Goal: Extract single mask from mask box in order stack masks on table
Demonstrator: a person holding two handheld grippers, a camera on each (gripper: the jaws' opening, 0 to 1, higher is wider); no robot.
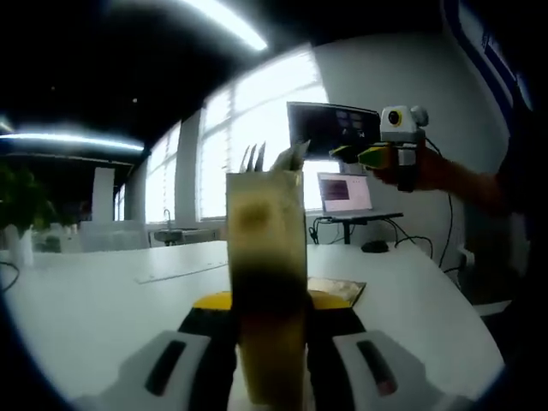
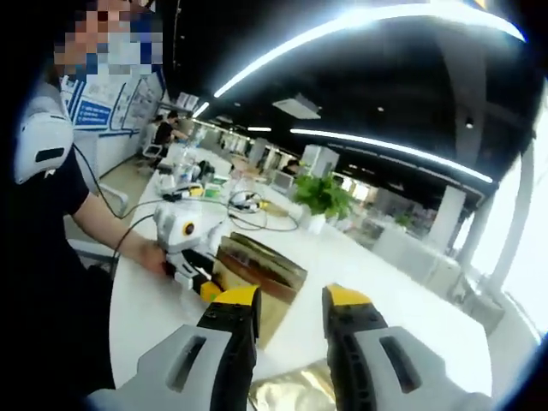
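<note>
My left gripper is shut on the mask box, a tall gold-brown carton held upright above the white table. A pale mask edge pokes out of the box's top. My right gripper hovers to the right of the box top, held by a hand, apart from the mask. In the right gripper view my right gripper stands open with nothing between its yellow-tipped fingers. Beyond them the left gripper holds the mask box.
A flat shiny gold packet lies on the table behind the box, also seen as the packet under my right jaws. A laptop and monitor stand at the far edge. A person's arm reaches in at left; a potted plant stands farther back.
</note>
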